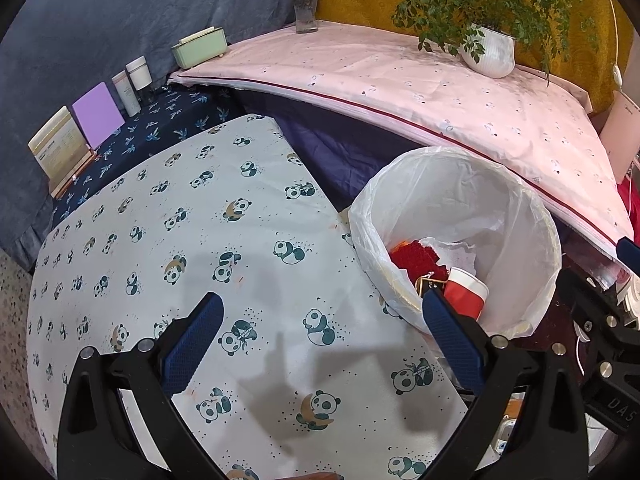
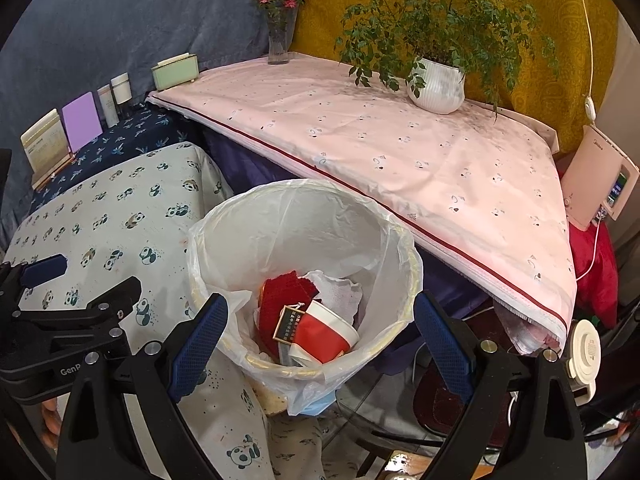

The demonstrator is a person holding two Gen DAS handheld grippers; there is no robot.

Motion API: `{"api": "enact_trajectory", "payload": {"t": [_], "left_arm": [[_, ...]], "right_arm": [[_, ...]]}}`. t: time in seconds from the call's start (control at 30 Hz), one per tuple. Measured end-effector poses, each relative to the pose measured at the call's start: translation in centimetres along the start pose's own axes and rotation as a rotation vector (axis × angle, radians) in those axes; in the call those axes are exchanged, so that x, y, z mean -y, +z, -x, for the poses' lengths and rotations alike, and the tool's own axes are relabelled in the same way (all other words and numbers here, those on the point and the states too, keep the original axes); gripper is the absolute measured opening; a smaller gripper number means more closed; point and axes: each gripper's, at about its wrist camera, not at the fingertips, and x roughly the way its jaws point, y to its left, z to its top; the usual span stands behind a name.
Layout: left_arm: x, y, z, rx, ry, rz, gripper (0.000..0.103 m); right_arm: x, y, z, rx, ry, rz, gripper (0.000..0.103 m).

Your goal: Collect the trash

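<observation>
A round bin lined with a white plastic bag stands beside the panda-print table. Inside lie a red and white paper cup, a red cloth, crumpled white paper and a small dark tag. My right gripper hangs open just above the bin's near rim, nothing between its fingers. My left gripper is open over the panda cloth, left of the bin, and holds nothing. The cup also shows in the left wrist view.
A higher table under a pink cloth runs behind the bin, with a potted plant, a flower vase and a green box. Cards and bottles line a dark blue shelf at the left. Cables and a white appliance sit at right.
</observation>
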Motion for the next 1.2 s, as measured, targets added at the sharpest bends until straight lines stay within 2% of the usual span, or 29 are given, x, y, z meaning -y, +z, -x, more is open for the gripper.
{"api": "enact_trajectory", "payload": {"t": [0.47,1.2], "left_arm": [[-0.42,-0.37,-0.36,-0.016,0.015,0.015,0.095],[0.13,-0.61,-0.31,-0.018,0.017,-0.014,0.095]], "right_arm": [[0.19,-0.35,-0.56,-0.009,-0.018,0.01,0.09],[0.11,-0.76,-0.75,-0.014,-0.017,0.013,0.09]]}}
